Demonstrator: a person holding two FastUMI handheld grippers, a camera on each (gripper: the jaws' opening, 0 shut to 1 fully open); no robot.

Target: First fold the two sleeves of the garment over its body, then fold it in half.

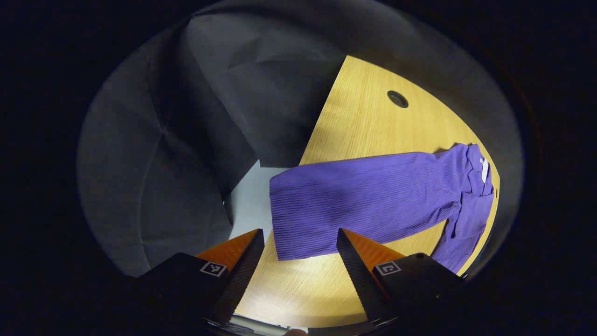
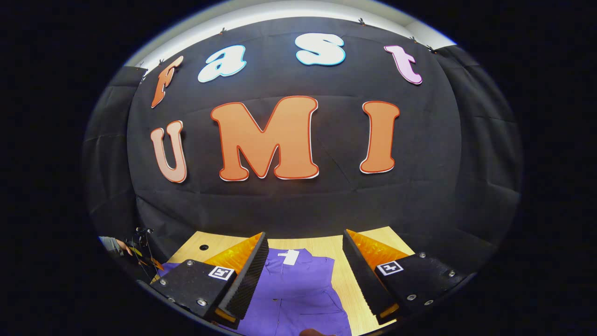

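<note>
Both sets of jaws gape wide and hold nothing, the left gripper [image 1: 301, 242] and right gripper [image 2: 305, 245] poised above the purple garment [image 1: 373, 196] spread flat on the table [image 1: 368, 121] just beyond their tips.

Black cloth wall [image 2: 298, 205] behind, creased, hung by clips along its top edge. Above it a pale strip of ceiling [image 2: 289, 9], brightly lit. Wooden worktop [image 1: 368, 121] in light yellowish grain, with a round dark hole [image 1: 397, 98] near its far side and a bright glare patch at the near edge. More black cloth [image 1: 154, 177] draped at the side, folded in deep creases. Pale floor [image 1: 249, 200] between cloth and worktop edge.
</note>
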